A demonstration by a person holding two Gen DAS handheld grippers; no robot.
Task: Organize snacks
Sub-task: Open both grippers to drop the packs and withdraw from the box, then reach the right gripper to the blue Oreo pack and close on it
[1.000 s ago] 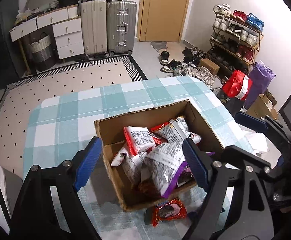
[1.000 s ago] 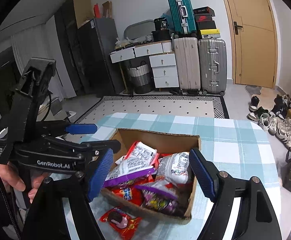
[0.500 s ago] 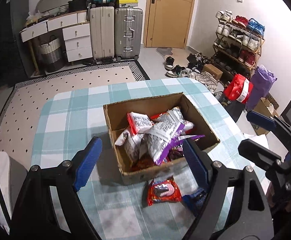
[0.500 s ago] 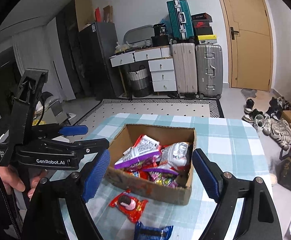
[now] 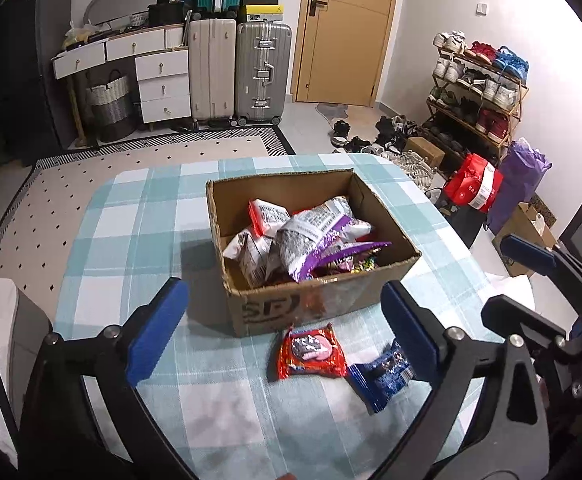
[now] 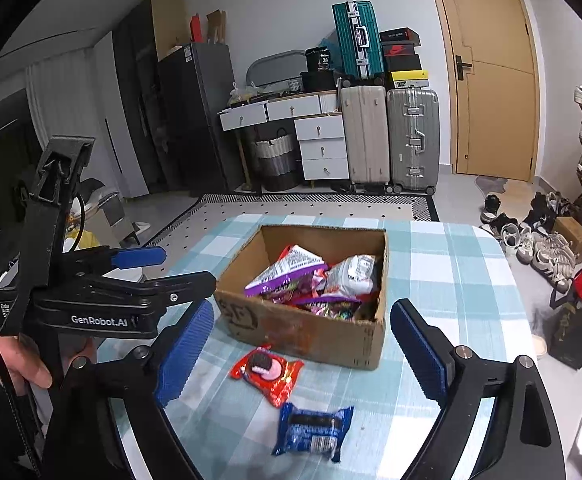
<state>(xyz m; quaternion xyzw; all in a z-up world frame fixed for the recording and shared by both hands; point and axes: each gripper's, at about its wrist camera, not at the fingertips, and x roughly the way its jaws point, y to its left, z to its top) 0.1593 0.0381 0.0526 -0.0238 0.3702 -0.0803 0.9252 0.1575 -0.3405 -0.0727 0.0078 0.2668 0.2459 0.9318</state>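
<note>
A brown cardboard box sits on the checked table, filled with several snack bags. A red cookie packet and a blue cookie packet lie on the cloth just in front of the box. My left gripper is open and empty, above the table short of the packets. My right gripper is open and empty, also short of the box. The left gripper shows in the right wrist view at the left.
The teal checked tablecloth covers the table. Suitcases and drawers stand at the far wall. A shoe rack and bags stand on the floor to the right.
Both grippers have pulled back and up from the box. The red and blue packets in front of the box have come into full view. Both stay open.
</note>
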